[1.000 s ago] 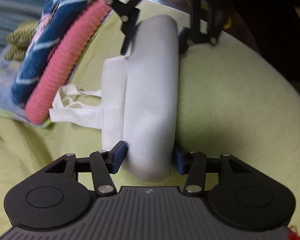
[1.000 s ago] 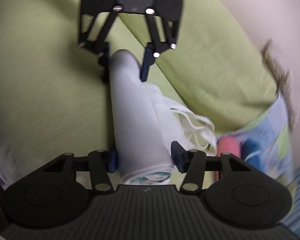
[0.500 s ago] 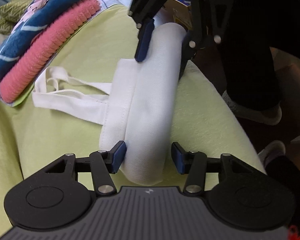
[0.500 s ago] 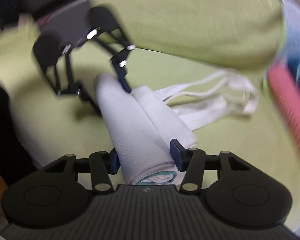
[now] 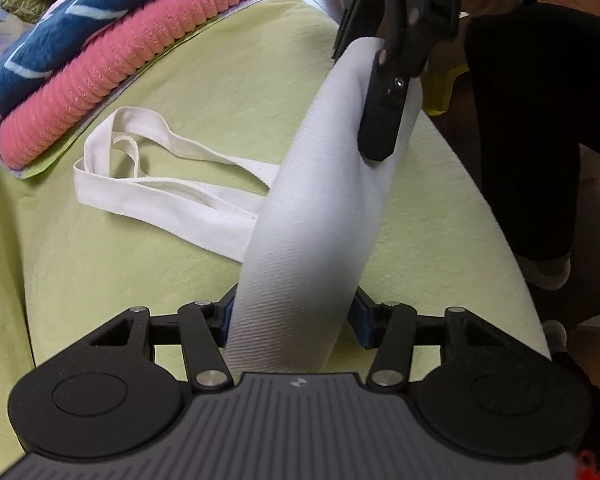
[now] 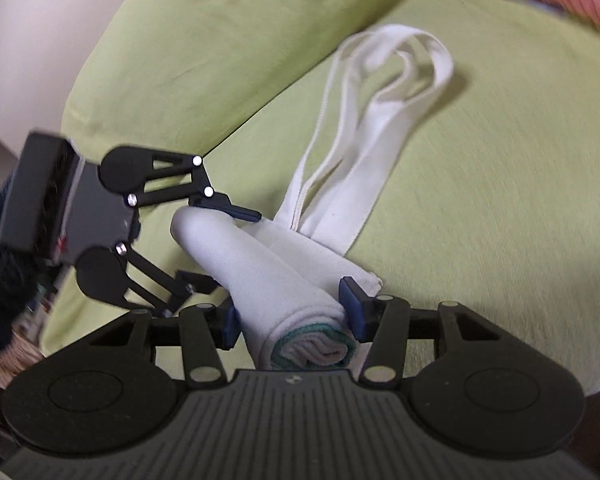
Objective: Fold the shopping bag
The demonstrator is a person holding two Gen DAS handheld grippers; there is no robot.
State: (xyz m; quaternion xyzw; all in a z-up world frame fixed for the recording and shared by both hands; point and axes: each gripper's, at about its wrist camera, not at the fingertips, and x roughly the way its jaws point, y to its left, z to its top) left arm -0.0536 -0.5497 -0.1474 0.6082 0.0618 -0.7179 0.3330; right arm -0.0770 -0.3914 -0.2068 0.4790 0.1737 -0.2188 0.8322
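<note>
Your left tool (image 5: 292,316) sits at the near end of the rolled shopping bag (image 5: 320,216), one finger on each side of the roll. Your right tool (image 5: 374,92) holds the far end, raised above the bed (image 5: 220,60). The bag's handles (image 5: 140,176) trail left of the roll, lying flat on the bed. Beyond the handles, at the far left, a stack of folded blankets (image 5: 112,48) rests on the bed.

The left gripper (image 5: 292,316) was matte black, with blue pads (image 5: 362,322), silver screws and a ribbed grey base. The right gripper (image 6: 288,316) matched it. Pale lettering on its body possibly read "DA".
</note>
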